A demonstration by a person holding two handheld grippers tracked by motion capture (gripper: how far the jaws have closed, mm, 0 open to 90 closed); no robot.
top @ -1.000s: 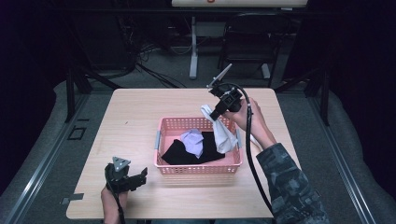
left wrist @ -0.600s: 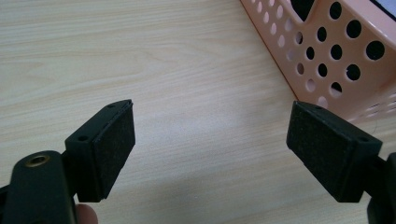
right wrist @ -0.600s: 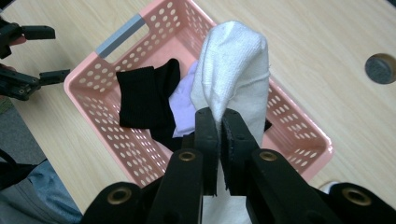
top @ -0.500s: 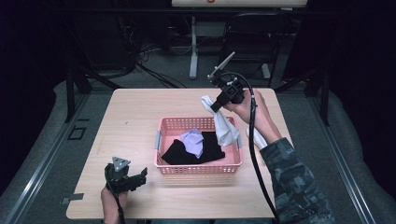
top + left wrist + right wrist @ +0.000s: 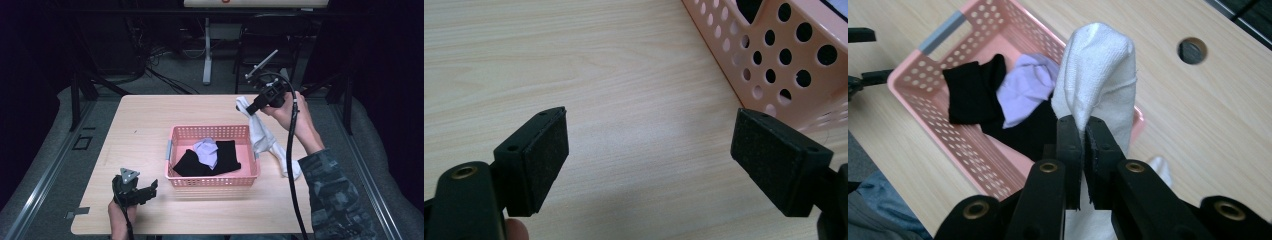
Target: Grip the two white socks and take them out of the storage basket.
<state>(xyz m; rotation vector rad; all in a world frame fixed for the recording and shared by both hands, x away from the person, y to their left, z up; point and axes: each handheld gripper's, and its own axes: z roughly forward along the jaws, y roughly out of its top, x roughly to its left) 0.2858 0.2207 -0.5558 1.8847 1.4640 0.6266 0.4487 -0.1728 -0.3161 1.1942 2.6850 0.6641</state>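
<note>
High view, wooden table, dark room

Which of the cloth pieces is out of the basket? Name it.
The white sock. It hangs from the shut right gripper beside the pink basket, while the black garment and lavender piece lie inside it.

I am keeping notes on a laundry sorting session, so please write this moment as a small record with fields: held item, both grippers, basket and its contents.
held item: long white cloth sock, hanging beside the basket's right wall, above the table
right gripper: shut on the sock's upper part
left gripper: open, nothing between the pads, low over the light wooden table
basket: pink perforated plastic basket, mid-table
contents: black cloth and a pale lilac cloth lying on it
</note>
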